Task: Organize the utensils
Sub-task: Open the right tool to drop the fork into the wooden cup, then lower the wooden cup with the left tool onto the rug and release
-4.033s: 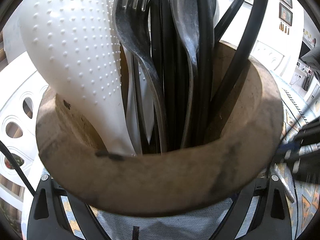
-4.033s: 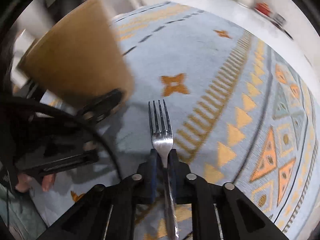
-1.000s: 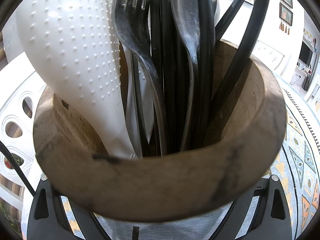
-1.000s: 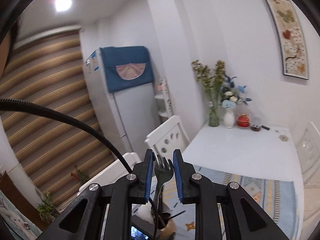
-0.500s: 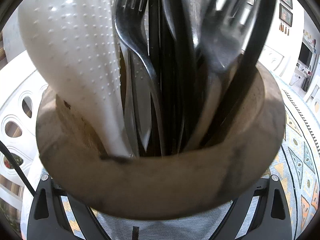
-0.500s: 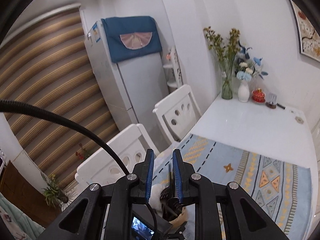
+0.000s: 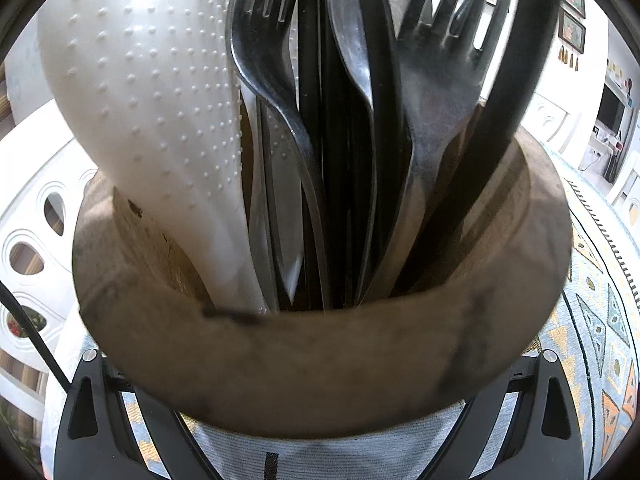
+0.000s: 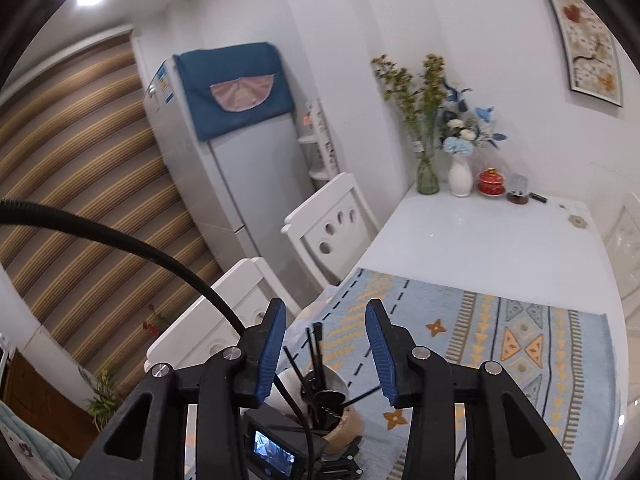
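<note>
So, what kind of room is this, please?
Most likely a home dining corner or kitchen: a refrigerator with a blue cloth cover stands by the wall, white chairs sit at a white table with a patterned mat, and flower vases stand at its far end.

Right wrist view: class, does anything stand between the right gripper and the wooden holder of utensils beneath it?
Nothing visible does. The right gripper has just been opening its jaws, and nothing is between them. The wooden holder stands below it with only open air between them. The fork already stands in the holder.
</note>
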